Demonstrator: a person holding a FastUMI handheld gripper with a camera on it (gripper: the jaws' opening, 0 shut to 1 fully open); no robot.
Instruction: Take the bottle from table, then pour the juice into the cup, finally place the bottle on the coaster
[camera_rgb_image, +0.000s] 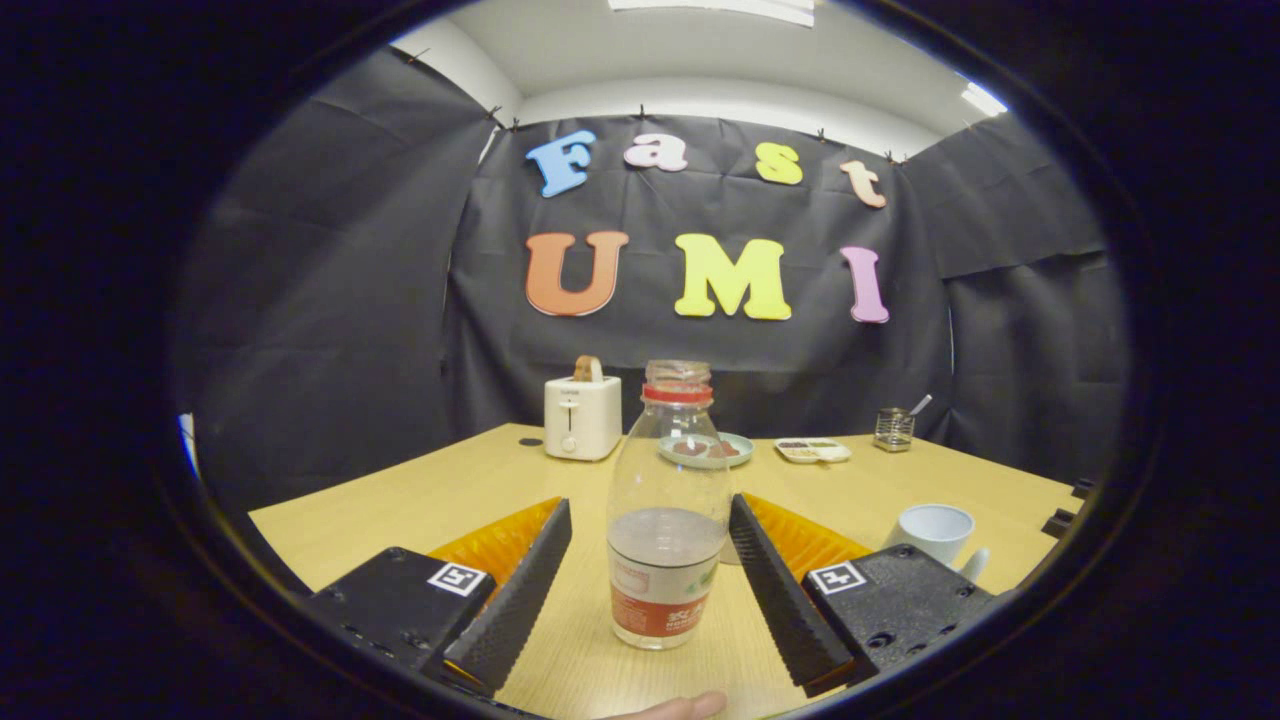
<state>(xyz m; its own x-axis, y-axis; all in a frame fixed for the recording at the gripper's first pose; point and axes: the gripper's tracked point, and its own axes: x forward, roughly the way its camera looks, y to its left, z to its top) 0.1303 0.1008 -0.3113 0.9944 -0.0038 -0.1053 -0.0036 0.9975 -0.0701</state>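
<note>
A clear plastic bottle (668, 510) with a red neck ring, no cap and a red-and-white label stands upright on the wooden table (400, 510). Pale liquid fills roughly its lower third. It stands between my two fingers, with a gap on each side, so neither pad touches it. My gripper (650, 515) is open around the bottle. A pale blue cup (937, 532) sits on the table to the right, just beyond the right finger. I cannot make out a coaster; a small pale edge shows behind the bottle by the right finger.
At the back of the table stand a white toaster (582, 415) with a slice in it, a plate (706, 449) with food, a small white tray (813, 450) and a glass jar (893, 428) with a spoon. A fingertip (680, 706) shows by the near edge.
</note>
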